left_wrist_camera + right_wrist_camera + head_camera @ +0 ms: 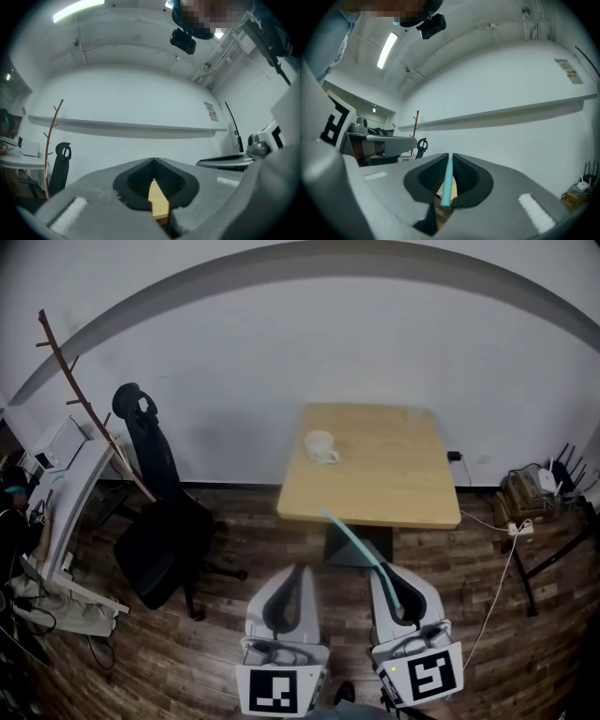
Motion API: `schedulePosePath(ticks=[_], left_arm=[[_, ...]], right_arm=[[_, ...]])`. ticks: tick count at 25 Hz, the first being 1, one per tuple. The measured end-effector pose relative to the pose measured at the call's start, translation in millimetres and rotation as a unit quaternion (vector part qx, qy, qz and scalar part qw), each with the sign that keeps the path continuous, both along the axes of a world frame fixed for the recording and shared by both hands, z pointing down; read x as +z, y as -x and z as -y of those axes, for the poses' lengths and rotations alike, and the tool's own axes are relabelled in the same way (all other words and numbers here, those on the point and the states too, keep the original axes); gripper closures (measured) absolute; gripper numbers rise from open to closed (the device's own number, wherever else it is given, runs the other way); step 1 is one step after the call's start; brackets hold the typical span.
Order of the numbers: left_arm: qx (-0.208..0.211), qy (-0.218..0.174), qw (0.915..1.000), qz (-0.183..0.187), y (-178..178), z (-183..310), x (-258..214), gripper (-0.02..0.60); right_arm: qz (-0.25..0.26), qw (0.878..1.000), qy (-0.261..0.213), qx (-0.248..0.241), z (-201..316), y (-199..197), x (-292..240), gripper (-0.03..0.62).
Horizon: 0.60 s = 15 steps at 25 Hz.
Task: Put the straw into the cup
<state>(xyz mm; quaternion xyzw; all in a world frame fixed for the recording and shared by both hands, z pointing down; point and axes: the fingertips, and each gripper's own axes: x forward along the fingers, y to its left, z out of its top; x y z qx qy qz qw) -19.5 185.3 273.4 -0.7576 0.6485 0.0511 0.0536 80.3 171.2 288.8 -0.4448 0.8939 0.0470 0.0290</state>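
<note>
Straw (361, 554) noted in the right gripper (384, 570): pale teal, thin, straight. It is pinched between the black ribbed pads near its lower end. In the right gripper view the straw (447, 180) runs up the seam of the closed jaws, and its cut end shows just below the pads.

- Position: in the head view most of the straw's length juts forward and leftward from the jaw tips. Its free end is seen over the near edge of the table (394, 474). It is well apart from the cup (320, 447).
- Cup: white, handled, upright on the far left part of the tabletop. No straw is in it yet.
- Left gripper (298, 570): jaws are pressed together with nothing held. In its own view the left gripper (153, 160) shows only a pale wood sliver through the notch behind the pads.
- Surroundings: a black office chair (159, 531) stands left of the table, clear of the work.

Handling, as judged:
- The straw is taken to be very light, thin-walled plastic, smooth and somewhat flexible.
- Hard pinching would likely flatten the tube, while a slack grip would let it swivel between the pads.
- With the grip low on the straw, the long free end is expected to wobble, and small wrist tilts would be magnified at the tip.
- The hold near one end is suited to insertion, since the free end can be lowered into the cup's mouth before the jaws reach the rim.
- The cup looks ceramic and stable, so it is unlikely to be tipped by so light a thing.
</note>
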Motion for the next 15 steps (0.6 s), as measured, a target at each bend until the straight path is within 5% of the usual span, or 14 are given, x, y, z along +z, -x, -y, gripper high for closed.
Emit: schedulePosePath(ticks=[15], left_arm=[[0.026, -0.034, 0.9990, -0.011, 68.0, 134.3, -28.0, 0.565]], right_arm=[[-0.004, 0.999, -0.031, 0.025, 128.6, 64.3, -29.6, 0.562]])
